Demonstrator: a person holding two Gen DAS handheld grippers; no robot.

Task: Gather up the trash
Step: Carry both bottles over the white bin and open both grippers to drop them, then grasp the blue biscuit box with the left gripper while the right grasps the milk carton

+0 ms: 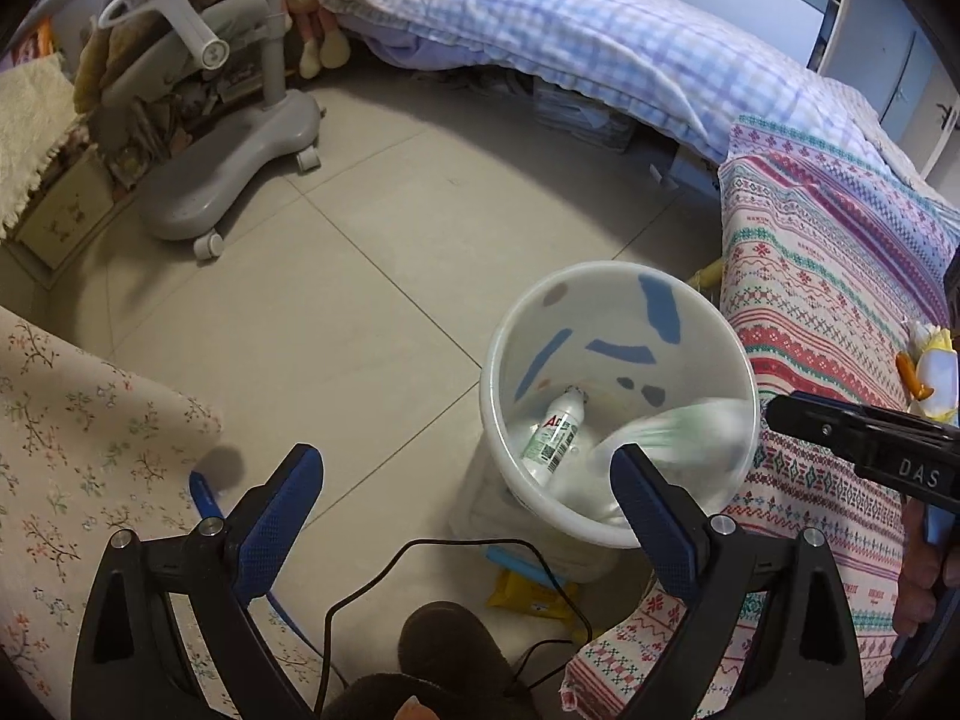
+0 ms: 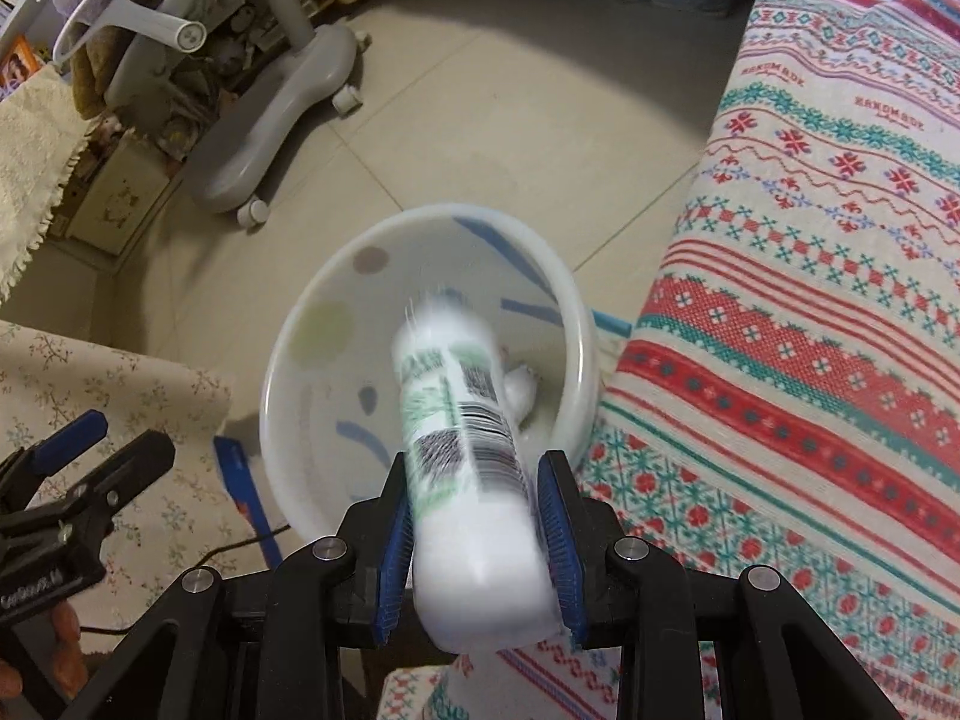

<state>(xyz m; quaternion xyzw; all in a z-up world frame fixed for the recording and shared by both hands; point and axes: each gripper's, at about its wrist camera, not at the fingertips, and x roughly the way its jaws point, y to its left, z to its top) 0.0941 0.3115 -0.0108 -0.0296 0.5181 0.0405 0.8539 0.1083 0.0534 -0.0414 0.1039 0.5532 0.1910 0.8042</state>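
A white translucent bin (image 1: 618, 402) stands on the tiled floor beside the bed; it also shows in the right wrist view (image 2: 420, 354). A small white bottle with a red label (image 1: 555, 432) lies inside it. A white bottle with green print and barcodes (image 2: 462, 450) sits between the blue pads of my right gripper (image 2: 477, 546), blurred, its top over the bin; in the left wrist view it is a green-white blur (image 1: 678, 432) in the bin's mouth. My left gripper (image 1: 465, 516) is open and empty just left of the bin. The right gripper's black body (image 1: 864, 438) is at the right.
A patterned blanket (image 2: 810, 300) covers the bed on the right. A grey wheeled chair base (image 1: 234, 174) stands at the back left. A floral cloth (image 1: 72, 468) is on the left. A yellow packet (image 1: 528, 594), a black cable (image 1: 456, 546) and a dark slipper (image 1: 450, 642) lie near the bin.
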